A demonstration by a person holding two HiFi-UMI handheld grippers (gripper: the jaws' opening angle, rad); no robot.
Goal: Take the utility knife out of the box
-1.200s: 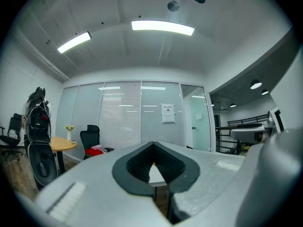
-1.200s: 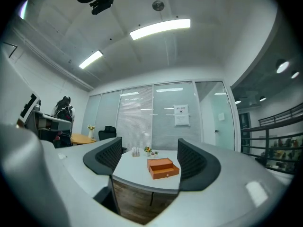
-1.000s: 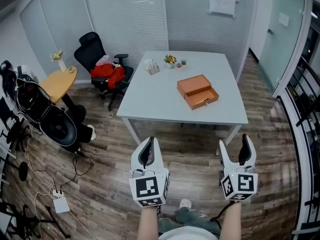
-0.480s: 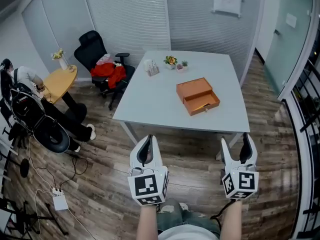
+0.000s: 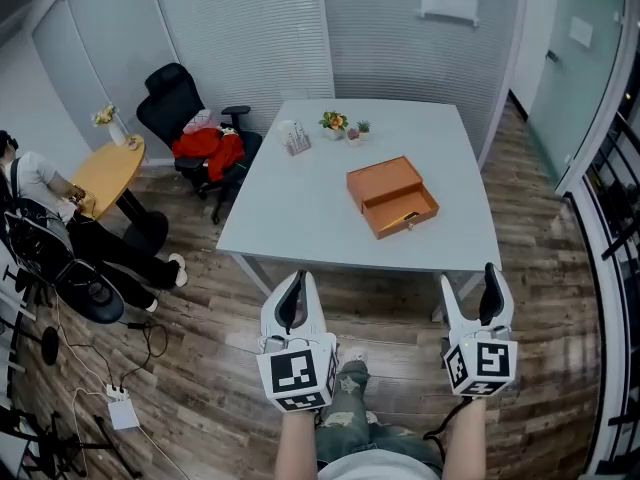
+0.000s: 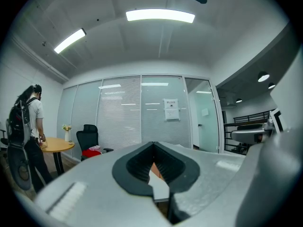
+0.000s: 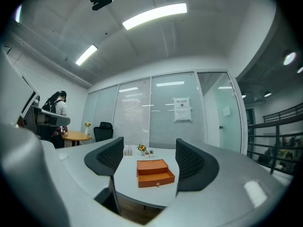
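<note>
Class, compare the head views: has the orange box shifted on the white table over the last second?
No. The orange box sits the same way from the small plants and the near edge of the table; only the view itself shifted.

Orange rectangular box (image 5: 392, 196); pale grey-white square worktop (image 5: 300, 218); brown wood-plank floor (image 5: 200, 368). The left gripper (image 5: 291, 280) and right gripper (image 5: 467, 280) are white, with black fingers (image 7: 106, 157) and black-and-white square-patterned cubes. Red cloth (image 5: 205, 151); black office chair (image 5: 165, 98).
</note>
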